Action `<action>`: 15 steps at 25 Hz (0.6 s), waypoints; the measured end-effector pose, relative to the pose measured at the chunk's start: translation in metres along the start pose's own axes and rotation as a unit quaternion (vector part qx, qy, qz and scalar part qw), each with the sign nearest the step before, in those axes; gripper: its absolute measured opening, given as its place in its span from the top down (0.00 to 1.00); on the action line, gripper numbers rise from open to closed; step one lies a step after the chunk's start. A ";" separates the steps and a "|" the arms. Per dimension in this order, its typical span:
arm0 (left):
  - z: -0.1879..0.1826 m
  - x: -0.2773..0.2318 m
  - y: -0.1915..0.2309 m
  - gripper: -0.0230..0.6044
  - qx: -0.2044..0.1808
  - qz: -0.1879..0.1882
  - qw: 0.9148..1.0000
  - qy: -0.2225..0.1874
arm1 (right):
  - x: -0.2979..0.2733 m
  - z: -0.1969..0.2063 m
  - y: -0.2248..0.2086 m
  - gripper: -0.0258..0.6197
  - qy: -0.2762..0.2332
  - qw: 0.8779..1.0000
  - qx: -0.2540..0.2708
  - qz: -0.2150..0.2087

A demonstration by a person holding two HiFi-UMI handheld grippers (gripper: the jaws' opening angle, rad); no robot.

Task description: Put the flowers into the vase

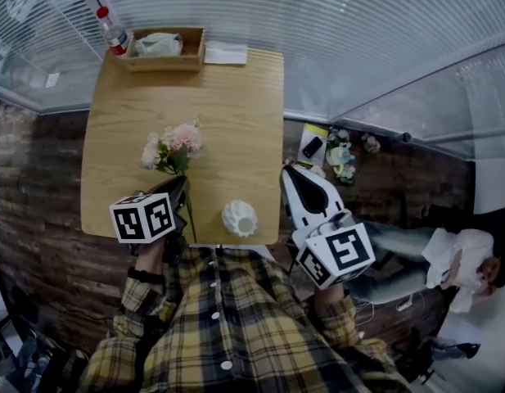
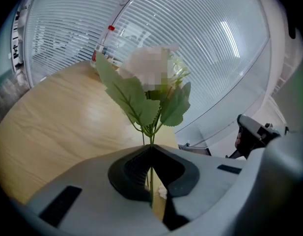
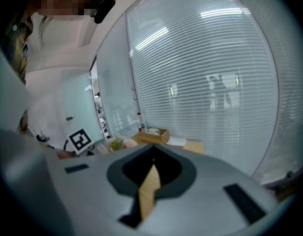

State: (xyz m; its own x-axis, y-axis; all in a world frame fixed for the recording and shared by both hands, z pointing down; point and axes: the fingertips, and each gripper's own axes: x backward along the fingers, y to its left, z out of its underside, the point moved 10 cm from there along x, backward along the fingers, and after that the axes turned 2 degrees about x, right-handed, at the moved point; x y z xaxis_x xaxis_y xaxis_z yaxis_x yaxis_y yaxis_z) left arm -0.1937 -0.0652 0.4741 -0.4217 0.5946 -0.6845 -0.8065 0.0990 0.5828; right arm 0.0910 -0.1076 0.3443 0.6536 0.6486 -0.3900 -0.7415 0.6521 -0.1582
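Observation:
A bunch of pink and white flowers [image 1: 173, 146] with green leaves hangs over the wooden table [image 1: 236, 113], its stems running down into my left gripper [image 1: 182, 184]. In the left gripper view the jaws of that gripper [image 2: 151, 149] are shut on the thin green stem [image 2: 151, 181], and the leaves [image 2: 136, 100] stand upright above them. A white ribbed vase [image 1: 240, 218] stands at the table's near edge, just right of the left gripper. My right gripper [image 1: 288, 171] hovers off the table's right edge, its jaws [image 3: 152, 152] shut with nothing between them.
At the table's far edge sit a wooden box [image 1: 164, 49], a red-capped bottle [image 1: 113, 33] and a white paper [image 1: 226, 53]. More flowers [image 1: 342, 158] and a phone [image 1: 312, 146] lie on the floor to the right. A person [image 1: 448, 260] sits at far right.

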 end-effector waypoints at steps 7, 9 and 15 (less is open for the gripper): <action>-0.032 0.019 -0.035 0.94 -0.046 0.034 0.997 -0.060 | 0.014 -0.002 -0.001 0.94 -0.015 1.000 0.000 0.022; -0.042 0.027 -0.045 0.94 -0.060 0.046 0.994 -0.079 | 0.016 -0.002 -0.001 0.94 -0.020 0.999 -0.003 0.029; -0.070 0.058 -0.087 0.94 -0.116 0.089 0.980 -0.137 | 0.026 -0.001 0.001 0.94 -0.025 0.999 -0.005 0.042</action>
State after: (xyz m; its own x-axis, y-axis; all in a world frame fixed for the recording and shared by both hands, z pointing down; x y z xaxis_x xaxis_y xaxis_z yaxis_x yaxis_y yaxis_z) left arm -0.1769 -0.0951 0.3536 -0.4629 0.7809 -0.4194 -0.8160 -0.1907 0.5457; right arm 0.1073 -0.0905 0.3328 0.5957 0.7202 -0.3557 -0.7953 0.5909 -0.1354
